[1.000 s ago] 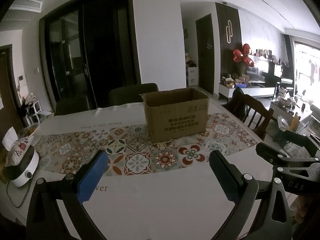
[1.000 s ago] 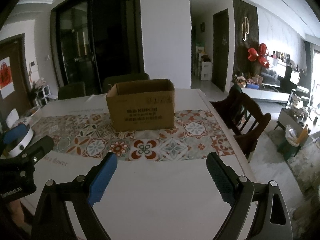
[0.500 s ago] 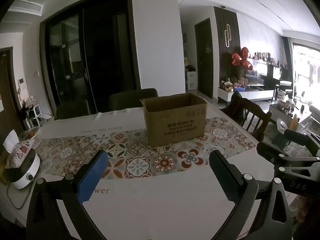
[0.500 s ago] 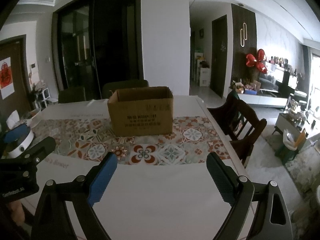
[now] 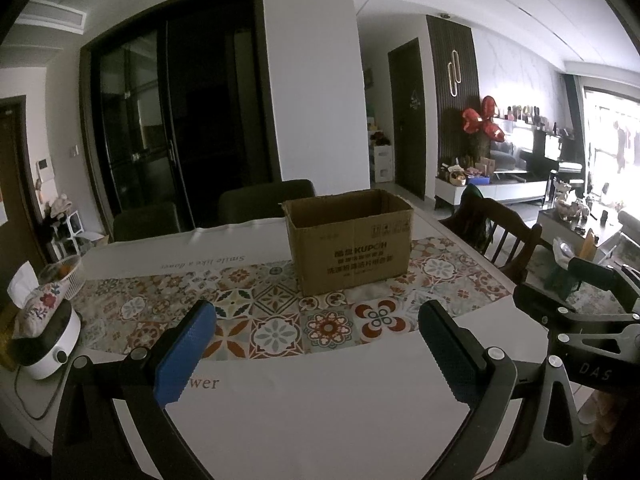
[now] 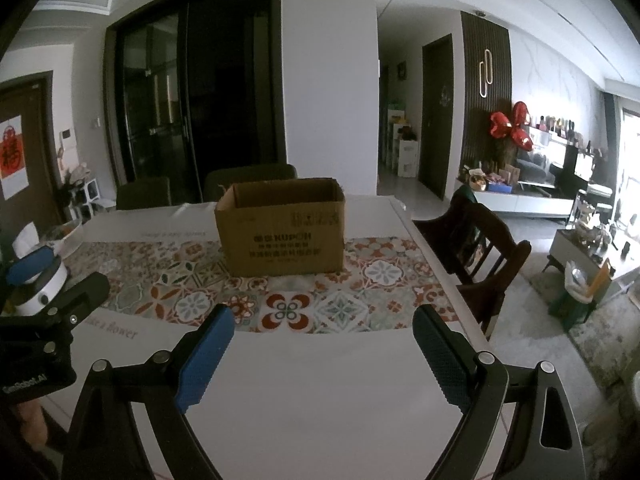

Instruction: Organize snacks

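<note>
Ahead at twelve o'clock, cardboard box (image 6: 280,228) sits open-topped, long axis crosswise; my right gripper (image 6: 320,346) and left gripper (image 5: 316,344) both spread, empty.

Ahead of my tool, dark glass doors (image 5: 180,128) flank a white pillar (image 5: 316,80); daylight floods the window (image 5: 612,136) at right.

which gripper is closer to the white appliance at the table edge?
Left. The left gripper hangs open beside the appliance, which sits just off its left finger. The right gripper, also open, is farther along the table, with the left gripper between.
</note>
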Demonstrator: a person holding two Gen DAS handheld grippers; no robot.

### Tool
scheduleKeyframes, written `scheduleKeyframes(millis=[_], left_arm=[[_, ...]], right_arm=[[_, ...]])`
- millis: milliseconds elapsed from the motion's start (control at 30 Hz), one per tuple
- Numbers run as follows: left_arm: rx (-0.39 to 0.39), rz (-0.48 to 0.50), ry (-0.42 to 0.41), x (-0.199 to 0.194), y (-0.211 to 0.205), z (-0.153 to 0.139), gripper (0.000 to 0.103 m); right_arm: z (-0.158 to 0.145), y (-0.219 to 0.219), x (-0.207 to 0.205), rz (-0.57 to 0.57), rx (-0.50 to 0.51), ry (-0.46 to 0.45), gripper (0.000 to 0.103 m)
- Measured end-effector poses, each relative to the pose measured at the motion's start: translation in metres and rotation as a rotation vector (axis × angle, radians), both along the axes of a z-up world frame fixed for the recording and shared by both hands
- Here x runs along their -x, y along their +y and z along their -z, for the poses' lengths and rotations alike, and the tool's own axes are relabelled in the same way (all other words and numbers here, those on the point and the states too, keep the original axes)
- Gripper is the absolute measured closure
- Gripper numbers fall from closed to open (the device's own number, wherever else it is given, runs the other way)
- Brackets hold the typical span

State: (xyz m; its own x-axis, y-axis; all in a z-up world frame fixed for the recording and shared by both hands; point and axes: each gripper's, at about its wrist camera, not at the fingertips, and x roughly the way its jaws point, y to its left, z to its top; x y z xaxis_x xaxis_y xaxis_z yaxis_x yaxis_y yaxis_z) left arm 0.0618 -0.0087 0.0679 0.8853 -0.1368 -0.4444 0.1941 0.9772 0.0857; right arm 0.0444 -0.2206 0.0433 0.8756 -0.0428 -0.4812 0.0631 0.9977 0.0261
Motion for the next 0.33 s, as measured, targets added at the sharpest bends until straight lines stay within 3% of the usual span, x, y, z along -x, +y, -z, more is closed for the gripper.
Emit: scheduleKeyframes(millis=[333], left_arm=[[0.003,0.001,-0.016,0.0041,-0.0029,-0.0047,0.0]], right_arm=[[-0.0043,-0.0017,0.0033,0.007,0.01,-0.016,0.012]])
